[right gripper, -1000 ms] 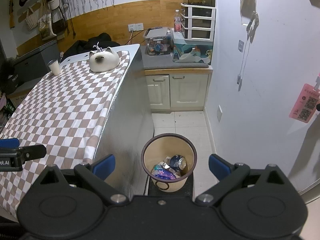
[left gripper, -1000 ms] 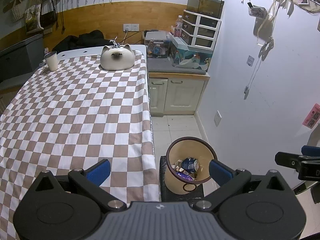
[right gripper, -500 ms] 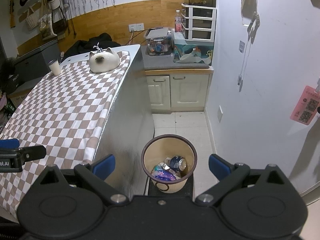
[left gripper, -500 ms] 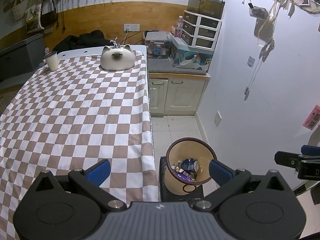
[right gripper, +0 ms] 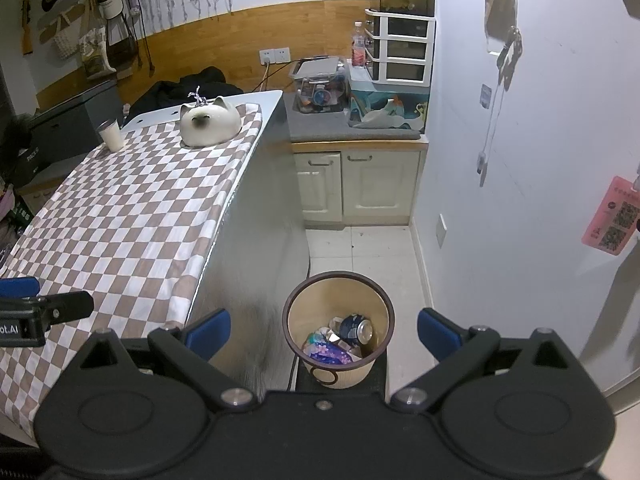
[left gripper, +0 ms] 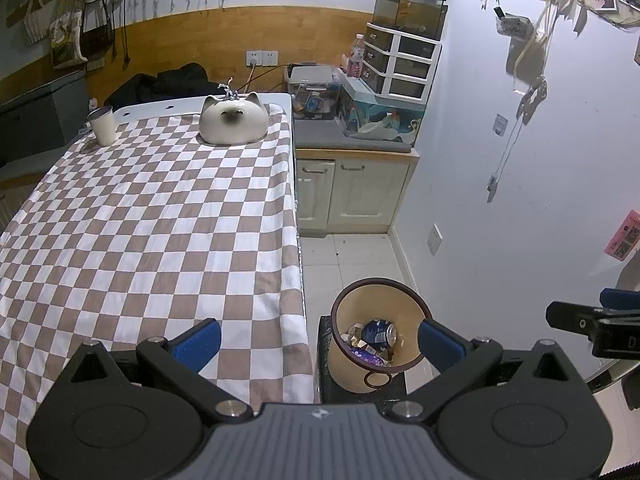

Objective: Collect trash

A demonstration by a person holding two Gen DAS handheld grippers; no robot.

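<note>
1. Currently both grippers, left gripper (left gripper: 318, 338) and right gripper (right gripper: 324, 330), are spread, empty.
2. Trash, including a can (right gripper: 357, 329), lies in the bin (right gripper: 304, 300).
3. Risk: cup (left gripper: 102, 125), possibly trash, overlooked; careless reach tips it.

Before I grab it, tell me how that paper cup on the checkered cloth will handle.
The paper cup is tall and narrow, standing upright near the table's far corner, so a sideways nudge probably tips it. It looks like thin paper: likely light, and it may crush under a hard claw squeeze. Whether it holds liquid cannot be seen.
</note>
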